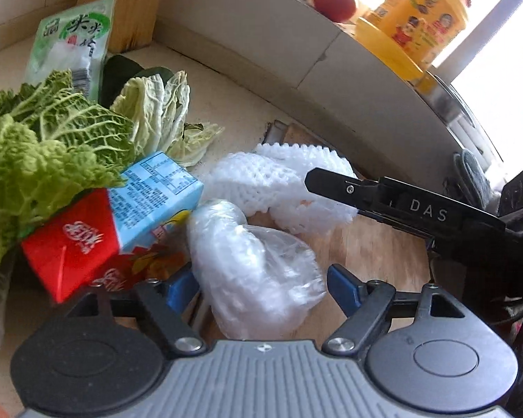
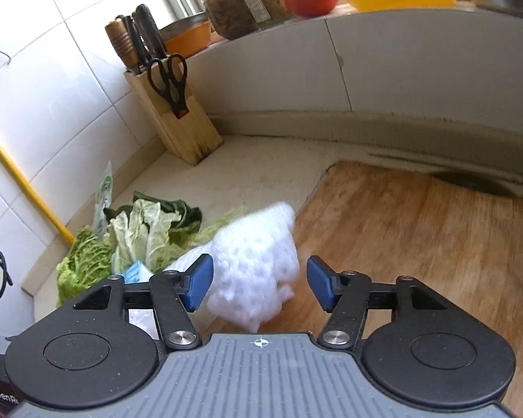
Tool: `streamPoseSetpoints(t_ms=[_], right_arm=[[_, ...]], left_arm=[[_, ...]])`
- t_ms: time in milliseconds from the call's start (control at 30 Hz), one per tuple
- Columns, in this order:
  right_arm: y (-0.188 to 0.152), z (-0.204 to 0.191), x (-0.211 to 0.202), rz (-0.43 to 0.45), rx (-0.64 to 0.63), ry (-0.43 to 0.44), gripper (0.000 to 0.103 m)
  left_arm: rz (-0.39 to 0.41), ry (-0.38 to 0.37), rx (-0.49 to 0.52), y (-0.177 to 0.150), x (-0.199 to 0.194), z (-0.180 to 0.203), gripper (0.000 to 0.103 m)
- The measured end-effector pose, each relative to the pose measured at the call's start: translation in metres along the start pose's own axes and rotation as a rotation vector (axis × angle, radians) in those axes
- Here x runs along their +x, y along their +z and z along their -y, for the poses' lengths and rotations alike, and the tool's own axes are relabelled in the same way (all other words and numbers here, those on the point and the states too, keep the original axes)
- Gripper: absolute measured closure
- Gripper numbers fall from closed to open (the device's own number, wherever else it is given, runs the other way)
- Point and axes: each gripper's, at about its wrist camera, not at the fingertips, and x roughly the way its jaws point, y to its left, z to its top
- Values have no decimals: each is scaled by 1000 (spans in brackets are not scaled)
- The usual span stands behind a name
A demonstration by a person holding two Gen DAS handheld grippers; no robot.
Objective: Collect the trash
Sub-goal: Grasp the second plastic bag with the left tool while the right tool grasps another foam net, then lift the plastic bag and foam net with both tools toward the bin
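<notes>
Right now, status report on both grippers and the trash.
Left gripper open around crumpled plastic wrap. Right gripper open around foam net. Nothing grasped. Nothing blocking.

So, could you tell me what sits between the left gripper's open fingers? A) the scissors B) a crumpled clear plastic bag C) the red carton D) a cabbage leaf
B: the left gripper is open, and the crumpled plastic bag lies between its blue pads on the cutting board, with the red carton off to the side.
</notes>
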Motion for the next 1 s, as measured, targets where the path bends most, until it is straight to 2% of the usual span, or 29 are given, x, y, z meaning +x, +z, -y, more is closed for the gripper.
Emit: streamPoseSetpoints(t_ms=[33,67,100,133,167,267,600,833,1000], right_arm=[[1,1,2,1,4,2,42],[2,2,6,-1,9,10,47],[2,2,8,-8,14,18,57],[1,4,11,-15,29,26,64],[-1,6,12,-22,43,29,67],[-6,10,5,-14,74,45,72],[-19,16,-44,60,186,98,73],[-25,-4,-75,119,173,78,73],[-26,-28,-84,136,142,80,73]], left_arm=[[4,7,-4,0,2,0,27],[10,16,-5,-1,4,0,34],[18,26,0,-2,4,1,40],[17,35,8,-3,5,1,51],[17,48,17,-3,5,1,59],[31,69,24,-3,1,-1,65],[90,41,136,-15,-24,19,67],[141,-6,176,-17,-49,21,67],[192,-14,174,-21,-74,11,67]])
